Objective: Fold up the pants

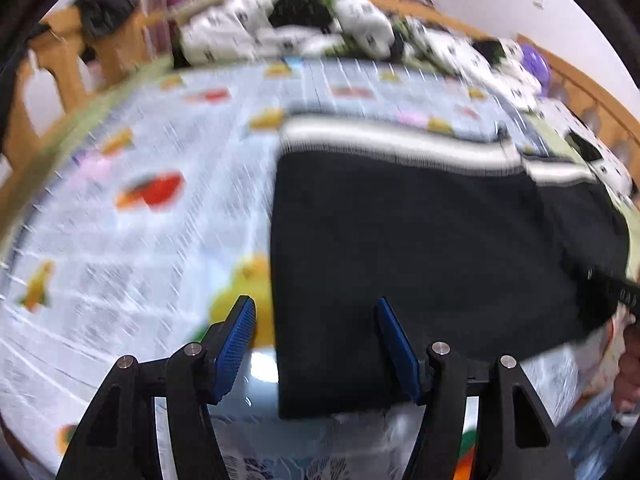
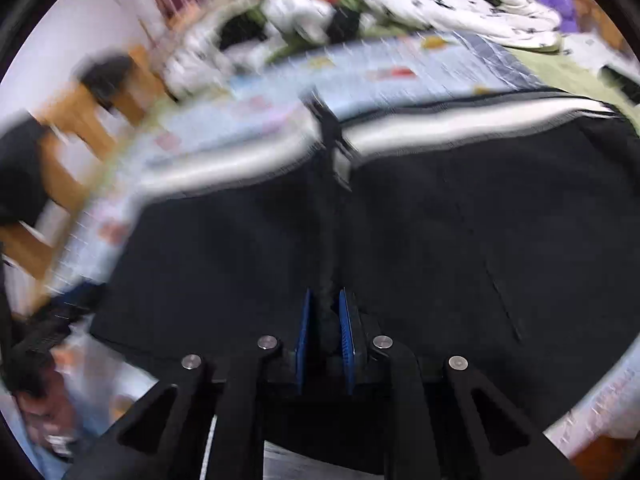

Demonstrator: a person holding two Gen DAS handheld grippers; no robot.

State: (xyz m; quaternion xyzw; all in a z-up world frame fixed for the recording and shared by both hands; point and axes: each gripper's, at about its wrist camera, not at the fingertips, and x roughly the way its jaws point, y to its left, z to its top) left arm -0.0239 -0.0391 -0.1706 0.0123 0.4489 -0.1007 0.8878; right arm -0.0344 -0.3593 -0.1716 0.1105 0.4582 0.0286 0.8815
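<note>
Black pants (image 1: 420, 248) with a white side stripe (image 1: 400, 144) lie folded on the bed. My left gripper (image 1: 316, 312) is open and empty, its blue pads (image 1: 236, 344) straddling the pants' near left edge, just above the cloth. In the right wrist view the pants (image 2: 460, 240) fill the middle, the stripe (image 2: 460, 120) along their far edge. My right gripper (image 2: 326, 320) is shut on a raised ridge of the black cloth that runs away from the pads. Both views are motion-blurred.
A light blue sheet with fruit prints (image 1: 152, 200) covers the bed. A crumpled white and black quilt (image 1: 300, 28) lies at the far end. Wooden bed rails (image 1: 60, 64) run along the left and the far right (image 1: 580, 80). A purple object (image 1: 536, 64) sits by the quilt.
</note>
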